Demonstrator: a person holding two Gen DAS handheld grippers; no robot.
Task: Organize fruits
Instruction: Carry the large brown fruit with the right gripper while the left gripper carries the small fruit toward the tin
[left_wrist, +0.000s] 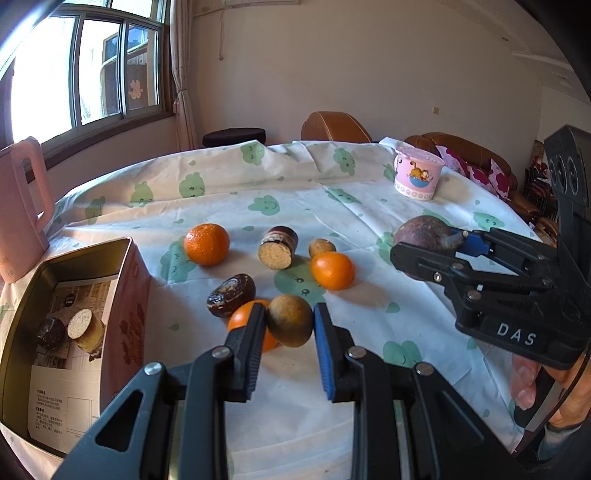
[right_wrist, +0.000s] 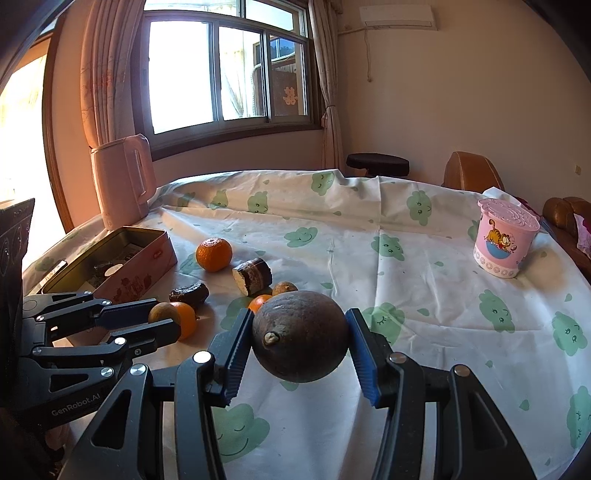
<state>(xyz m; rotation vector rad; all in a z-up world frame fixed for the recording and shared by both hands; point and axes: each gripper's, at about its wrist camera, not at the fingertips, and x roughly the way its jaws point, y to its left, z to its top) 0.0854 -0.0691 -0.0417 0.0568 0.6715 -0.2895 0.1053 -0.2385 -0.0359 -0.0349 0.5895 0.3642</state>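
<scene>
My left gripper (left_wrist: 290, 319) is shut on a small brown round fruit (left_wrist: 290, 320), held just above the cloth; in the right wrist view the left gripper (right_wrist: 164, 319) shows at the left with the brown fruit (right_wrist: 159, 312) in it. An orange (left_wrist: 242, 317) lies right behind its left finger. My right gripper (right_wrist: 301, 341) is shut on a large dark purple-brown fruit (right_wrist: 301, 339) with its stem stub facing the camera; the same fruit (left_wrist: 424, 236) shows at the right of the left wrist view. Two more oranges (left_wrist: 207, 243) (left_wrist: 332, 269) and another small brown fruit (left_wrist: 322, 247) lie on the tablecloth (left_wrist: 369, 306).
A pink tin (left_wrist: 131, 295) at the left holds two cake pieces. A cut roll cake (left_wrist: 279, 247) and a dark pastry (left_wrist: 231, 294) lie among the fruit. A pink kettle (right_wrist: 122, 181) stands at the far left, a lidded pink cartoon cup (right_wrist: 504, 238) at the far right.
</scene>
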